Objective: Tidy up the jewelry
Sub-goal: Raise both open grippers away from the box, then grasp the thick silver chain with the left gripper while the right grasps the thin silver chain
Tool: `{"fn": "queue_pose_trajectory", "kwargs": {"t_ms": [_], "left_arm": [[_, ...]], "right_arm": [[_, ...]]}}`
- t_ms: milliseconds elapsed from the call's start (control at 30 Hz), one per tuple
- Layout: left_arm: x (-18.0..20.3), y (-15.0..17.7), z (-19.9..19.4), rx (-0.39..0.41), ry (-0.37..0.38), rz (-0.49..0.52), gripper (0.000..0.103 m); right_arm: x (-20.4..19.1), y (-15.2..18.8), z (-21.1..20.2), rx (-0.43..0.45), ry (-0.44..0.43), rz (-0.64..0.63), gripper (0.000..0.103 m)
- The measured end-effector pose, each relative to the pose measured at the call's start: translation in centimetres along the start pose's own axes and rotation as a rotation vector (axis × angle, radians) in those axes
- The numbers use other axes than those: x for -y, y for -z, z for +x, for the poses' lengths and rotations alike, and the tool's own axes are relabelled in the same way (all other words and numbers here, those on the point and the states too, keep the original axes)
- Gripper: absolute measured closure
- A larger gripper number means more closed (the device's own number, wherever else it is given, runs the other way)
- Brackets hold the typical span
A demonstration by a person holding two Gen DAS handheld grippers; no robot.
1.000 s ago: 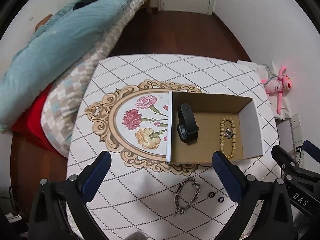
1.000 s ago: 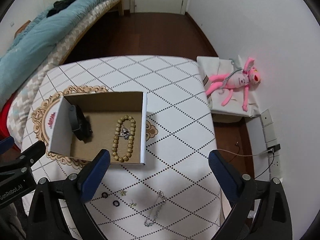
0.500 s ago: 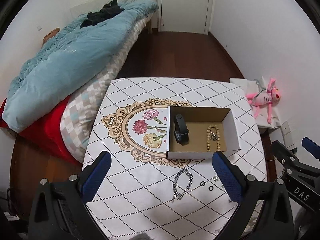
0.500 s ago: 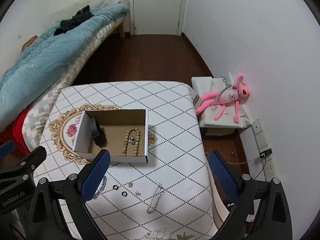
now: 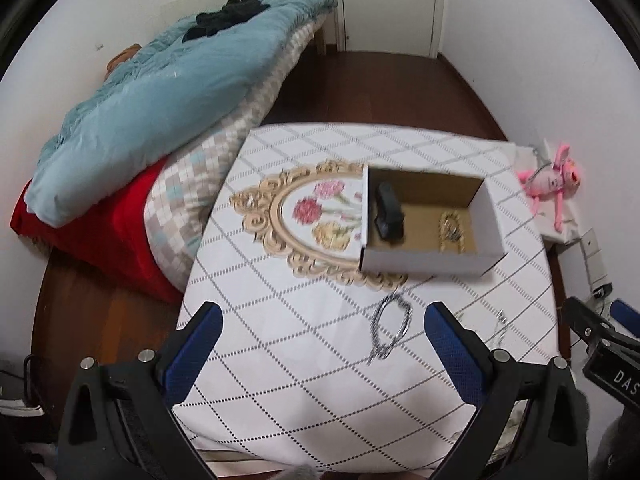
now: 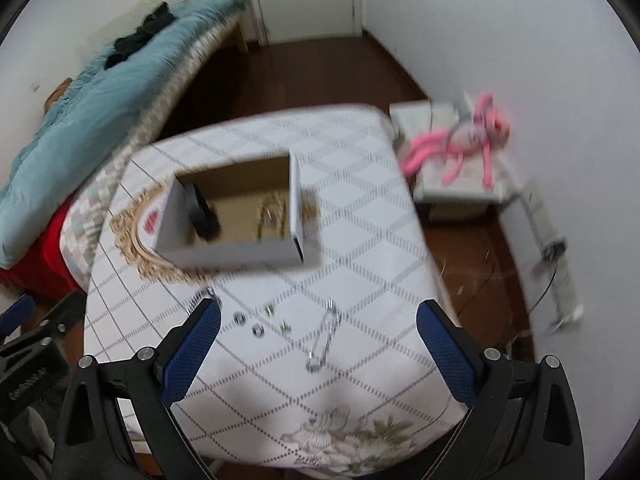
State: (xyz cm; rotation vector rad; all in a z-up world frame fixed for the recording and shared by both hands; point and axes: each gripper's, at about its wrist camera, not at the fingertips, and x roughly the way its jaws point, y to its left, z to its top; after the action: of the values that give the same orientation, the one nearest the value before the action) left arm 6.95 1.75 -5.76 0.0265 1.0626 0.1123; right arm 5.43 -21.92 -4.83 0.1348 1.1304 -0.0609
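An open cardboard box (image 5: pixel 430 258) (image 6: pixel 236 255) stands on the white patterned table (image 5: pixel 312 380) (image 6: pixel 360 216). Inside lie a black watch (image 5: pixel 388 212) (image 6: pixel 202 212) and a bead bracelet (image 5: pixel 450 232) (image 6: pixel 272 216). In front of the box a silver chain bracelet (image 5: pixel 390 330) lies on the cloth, and further right a thin silver chain (image 6: pixel 322 342), two small rings (image 6: pixel 248 324) and small earrings (image 6: pixel 276 318). My left gripper (image 5: pixel 322 354) is open and empty, above the table's near edge. My right gripper (image 6: pixel 318 350) is open and empty, above the small pieces.
A bed with a teal duvet (image 5: pixel 160 100) and red blanket (image 5: pixel 100 232) lies left of the table. A pink plush toy (image 6: pixel 464 140) sits on a low white stand (image 6: pixel 452 200) at the right wall. A power strip (image 6: pixel 554 248) and cable lie on the wooden floor.
Both grippers have pulled back and up from the table, so the box and jewelry look smaller and farther. Both stayed open and empty. The jewelry has not moved.
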Motion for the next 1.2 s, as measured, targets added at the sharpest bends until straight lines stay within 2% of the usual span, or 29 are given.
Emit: {"fn": "queue_pose_trajectory", "kwargs": {"t_ms": [67,133,200,300,467,533,600,667,700,767,800,933,1067,1133,1167,1200], "left_arm": [[-0.1,1.0,1.6,-0.030,0.000,0.001,0.000],[-0.2,2.0,3.2,-0.065,0.006,-0.003,0.001],[-0.2,2.8,4.5,-0.092,0.020,-0.003,0.001],[-0.1,3.9,7.0,-0.141,0.034,0.009,0.006],[-0.4,5.1,9.6,-0.191,0.049,0.021,0.006],[-0.5,5.4,10.3,-0.204,0.060,0.034,0.006],[-0.5,5.5,10.9,-0.212,0.072,0.048,0.006],[-0.2,5.7,11.6,-0.232,0.098,0.066,0.006],[0.0,5.8,11.9,-0.245,0.108,0.072,0.006],[0.5,6.0,12.3,-0.284,0.150,0.081,0.006],[0.8,6.0,12.4,-0.291,0.161,0.091,0.006],[2.7,6.2,13.1,-0.340,0.171,0.163,0.007],[3.6,6.1,13.3,-0.304,0.166,0.177,0.008],[4.3,6.1,13.5,-0.286,0.152,0.192,0.018],[4.6,6.0,13.4,-0.275,0.153,0.198,0.028],[4.8,5.4,13.4,-0.263,0.163,0.205,0.034]], "right_arm": [[1.1,1.4,2.3,-0.054,-0.012,0.036,0.009],[2.2,2.8,4.8,-0.117,-0.024,0.077,0.021],[3.1,3.8,7.0,-0.160,-0.039,0.102,0.028],[3.4,4.9,9.4,-0.200,-0.034,0.115,0.031],[2.4,6.4,12.5,-0.240,0.000,0.094,0.036],[1.5,6.9,13.2,-0.250,0.053,0.061,0.039],[0.5,7.2,13.2,-0.217,0.103,0.019,0.042],[0.2,7.5,13.0,-0.196,0.103,0.017,0.045],[0.1,7.6,12.9,-0.191,0.102,0.012,0.050],[-0.2,7.8,12.6,-0.186,0.106,-0.006,0.087],[-0.4,7.8,12.6,-0.195,0.117,-0.017,0.096],[0.4,7.2,12.6,-0.238,0.083,0.006,0.096],[1.6,6.8,12.6,-0.241,0.036,0.026,0.097],[2.0,6.9,12.5,-0.229,0.012,0.039,0.097],[2.0,7.0,12.4,-0.226,0.006,0.044,0.097],[2.2,7.0,12.4,-0.226,-0.002,0.053,0.097]]}}
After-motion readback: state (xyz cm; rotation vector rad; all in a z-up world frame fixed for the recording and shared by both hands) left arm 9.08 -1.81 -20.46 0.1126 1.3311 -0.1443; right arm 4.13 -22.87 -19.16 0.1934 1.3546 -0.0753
